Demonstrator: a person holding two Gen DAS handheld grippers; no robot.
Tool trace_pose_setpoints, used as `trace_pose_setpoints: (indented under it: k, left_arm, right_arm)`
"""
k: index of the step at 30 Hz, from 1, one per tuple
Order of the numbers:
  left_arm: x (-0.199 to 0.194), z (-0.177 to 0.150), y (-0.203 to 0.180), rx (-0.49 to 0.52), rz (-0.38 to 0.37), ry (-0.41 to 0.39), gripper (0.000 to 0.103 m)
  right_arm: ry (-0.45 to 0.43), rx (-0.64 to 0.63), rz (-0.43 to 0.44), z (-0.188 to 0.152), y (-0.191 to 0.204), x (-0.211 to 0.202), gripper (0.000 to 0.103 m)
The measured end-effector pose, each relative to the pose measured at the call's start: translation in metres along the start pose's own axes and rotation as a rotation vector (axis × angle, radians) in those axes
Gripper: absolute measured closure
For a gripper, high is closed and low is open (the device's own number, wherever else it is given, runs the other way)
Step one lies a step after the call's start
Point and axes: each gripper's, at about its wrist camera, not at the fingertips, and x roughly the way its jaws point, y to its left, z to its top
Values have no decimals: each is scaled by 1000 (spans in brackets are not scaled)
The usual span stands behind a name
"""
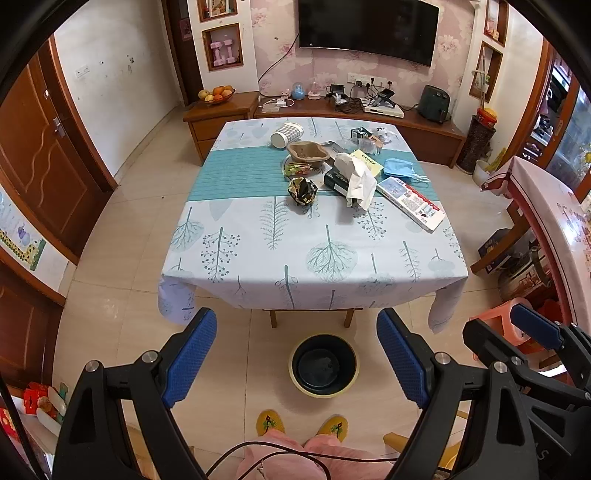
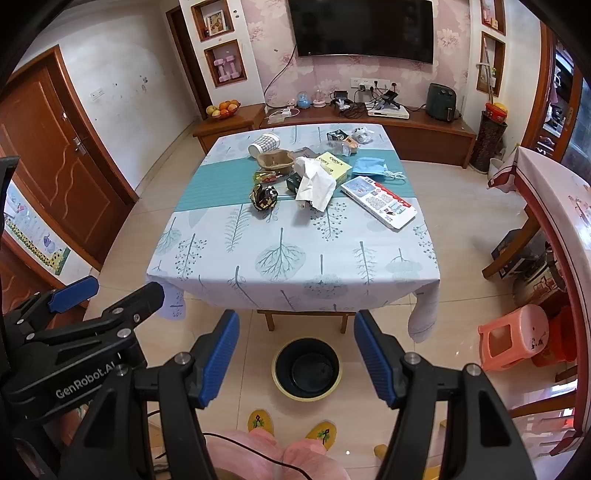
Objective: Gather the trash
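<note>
Your left claw (image 1: 296, 362) and right claw (image 2: 293, 356) tilt downward over the bin (image 1: 324, 365). Both stand apart, empty. Trash lies on the worktop (image 1: 314, 254).

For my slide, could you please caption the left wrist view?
Open left gripper above empty trash bin; littered table ahead.

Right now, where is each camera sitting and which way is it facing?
Left wrist: on the left gripper, angled down at the table and bin; shows its open blue fingers, the right gripper at right, slippers.
Right wrist: on the right gripper, same downward angle; shows its open fingers, the left gripper at left.
Shared: table, bin, tissue, TV.
</note>
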Motion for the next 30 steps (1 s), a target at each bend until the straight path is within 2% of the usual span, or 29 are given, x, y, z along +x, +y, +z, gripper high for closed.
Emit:
trace_pose_setpoints:
  k: [30]
  left_arm:
    - [-2,-6,7,-3,4,3,16]
  right_arm:
    - [-10,-6,12,-2,1,2,38]
